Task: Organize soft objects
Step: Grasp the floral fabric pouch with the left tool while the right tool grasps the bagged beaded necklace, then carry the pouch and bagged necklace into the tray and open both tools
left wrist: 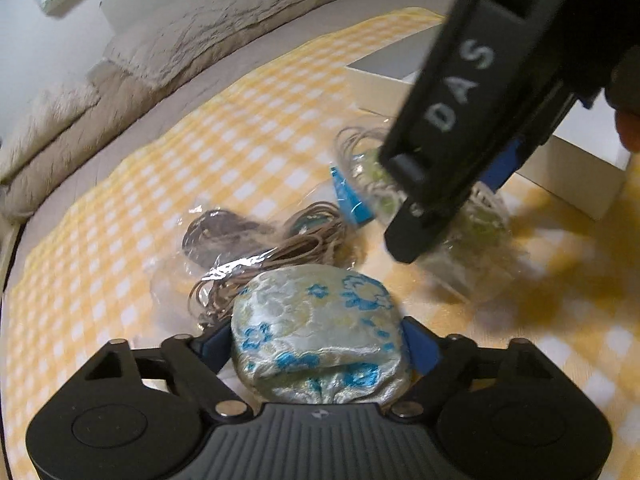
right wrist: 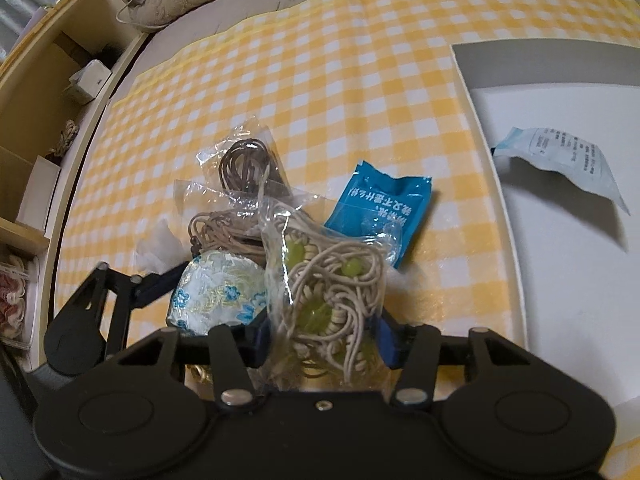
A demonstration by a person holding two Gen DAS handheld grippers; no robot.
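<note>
Left tool [left wrist: 320, 344]: blue fingers [left wrist: 420, 344] on both sides of the floral pouch [left wrist: 320, 320], pads against its flanks, so clamped on it. Pouch is white brocade with blue flowers, sitting on the yellow check cloth [left wrist: 160, 184].

Right tool [right wrist: 324, 332]: fingers [right wrist: 388, 340] pinching a clear bag of beige cord with green beads [right wrist: 332, 300]; clamped on that bag. In the left wrist view the right tool comes in from top right, tips down on the same bag.

Landmark = pouch.
- Bead bag: just right of the pouch, touching it in the right wrist view.
- Clear bag of tan cord [left wrist: 296, 248]: just behind the pouch, partly tucked under its far edge.
- Clear bag of dark brown cord [left wrist: 224, 236]: behind the tan one, overlapping it.
- Blue sachet [right wrist: 380, 208]: behind and right of the pouch, its near end under the bead bag.
- White box [right wrist: 560, 240]: well right of the pouch, open, on the cloth. One pale blue packet [right wrist: 568, 160] inside.
- Beige blanket [left wrist: 180, 40]: far behind the pouch, past the cloth edge.
- Wooden shelf [right wrist: 36, 120]: off to the left of the pouch, beyond the bed edge.
</note>
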